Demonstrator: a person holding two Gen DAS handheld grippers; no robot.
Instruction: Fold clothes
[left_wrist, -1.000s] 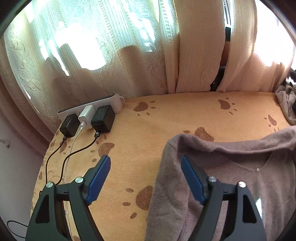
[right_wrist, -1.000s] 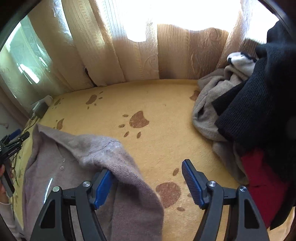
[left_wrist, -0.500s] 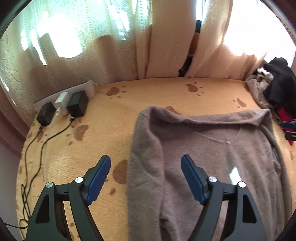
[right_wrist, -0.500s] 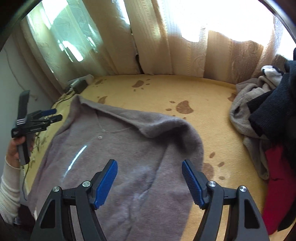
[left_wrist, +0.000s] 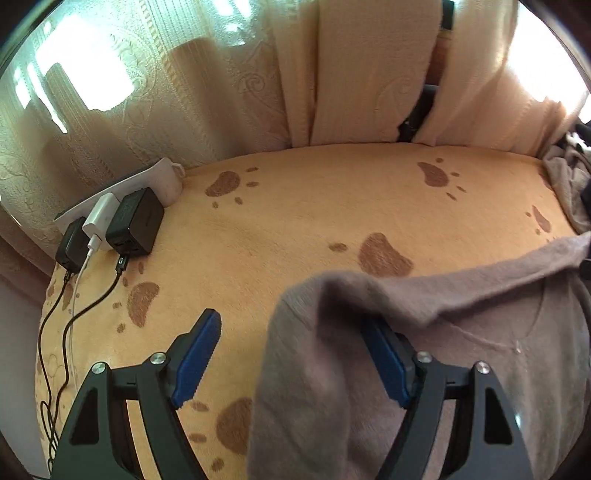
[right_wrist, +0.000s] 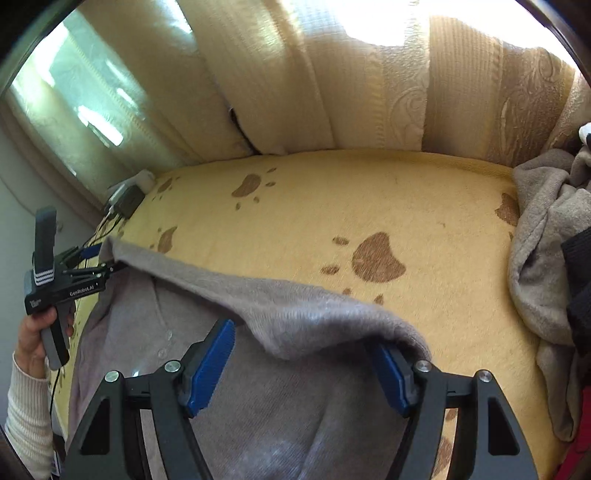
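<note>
Left gripper (left_wrist: 291, 350) angled down, jaws spread wide, the sweater (left_wrist: 424, 369) corner draped over its right finger, not pinched. Right gripper (right_wrist: 306, 358) likewise tilted down and spread, sweater edge lying over its right finger. Left hand (right_wrist: 37, 332) grasps its handle at near left. Sweater lies on the yellow paw-print blanket (right_wrist: 369, 199); clothes pile (right_wrist: 546, 240) far right.

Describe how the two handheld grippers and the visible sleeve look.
Both the left gripper and right gripper have black triangular cut-out frames, silver screw heads and ribbed blue pads. Seen from the right wrist view, the left gripper has a black body with white lettering, white stripes and a grey handle. The hand holding it wears a cream ribbed sleeve.
</note>
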